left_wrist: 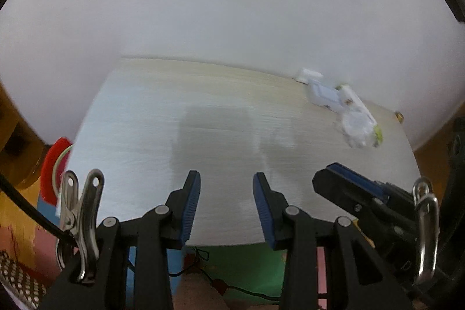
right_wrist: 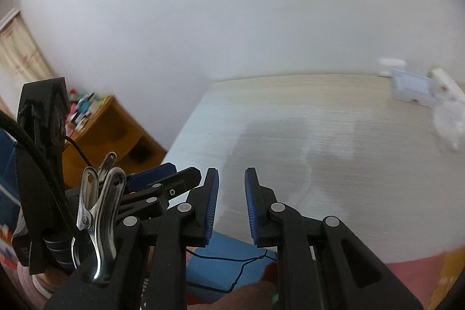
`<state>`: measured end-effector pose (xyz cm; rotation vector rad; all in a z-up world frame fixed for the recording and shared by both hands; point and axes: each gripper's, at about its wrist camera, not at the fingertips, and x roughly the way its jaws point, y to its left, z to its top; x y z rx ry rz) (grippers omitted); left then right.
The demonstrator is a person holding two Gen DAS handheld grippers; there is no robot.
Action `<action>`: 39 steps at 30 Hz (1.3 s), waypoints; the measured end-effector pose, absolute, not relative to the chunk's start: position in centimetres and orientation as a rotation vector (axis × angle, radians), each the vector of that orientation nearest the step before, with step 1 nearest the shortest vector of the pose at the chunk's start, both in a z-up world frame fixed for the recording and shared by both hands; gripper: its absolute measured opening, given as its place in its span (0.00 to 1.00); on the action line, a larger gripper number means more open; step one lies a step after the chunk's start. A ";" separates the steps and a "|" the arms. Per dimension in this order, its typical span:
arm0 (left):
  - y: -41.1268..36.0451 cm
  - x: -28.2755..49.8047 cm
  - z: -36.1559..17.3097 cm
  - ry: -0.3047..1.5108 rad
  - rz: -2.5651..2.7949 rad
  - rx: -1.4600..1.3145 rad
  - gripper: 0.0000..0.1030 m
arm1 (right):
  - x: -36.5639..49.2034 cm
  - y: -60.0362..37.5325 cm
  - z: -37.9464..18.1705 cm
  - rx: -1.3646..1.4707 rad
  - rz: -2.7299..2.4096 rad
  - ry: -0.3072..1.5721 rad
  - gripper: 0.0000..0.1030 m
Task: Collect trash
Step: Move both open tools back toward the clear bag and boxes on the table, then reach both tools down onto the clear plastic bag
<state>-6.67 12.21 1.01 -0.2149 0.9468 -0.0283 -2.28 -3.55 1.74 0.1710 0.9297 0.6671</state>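
A small heap of trash lies at the far right of the pale wooden table: a crumpled clear wrapper, a white box and a white and green packet. The picture is blurred with motion. My left gripper is open above the near edge, its blue pads empty and well short of the trash. My right gripper is beside it on the right. In the right wrist view my right gripper has a narrow empty gap. The wrapper and box lie far right, and the left gripper is at its left.
A white wall backs the table. A red round thing sits off the table's left edge. A yellow wooden shelf with small items stands to the left. Coloured floor mats and thin cables lie below the near edge.
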 end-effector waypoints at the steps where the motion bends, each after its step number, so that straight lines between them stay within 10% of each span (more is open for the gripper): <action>1: 11.6 -6.1 1.0 0.950 -0.043 -0.208 0.38 | -2.0 -4.6 1.8 0.180 0.644 0.927 0.19; 39: -8.8 9.2 -5.1 1.076 -0.125 -0.264 0.38 | 14.0 -33.3 -5.3 0.203 0.281 1.004 0.19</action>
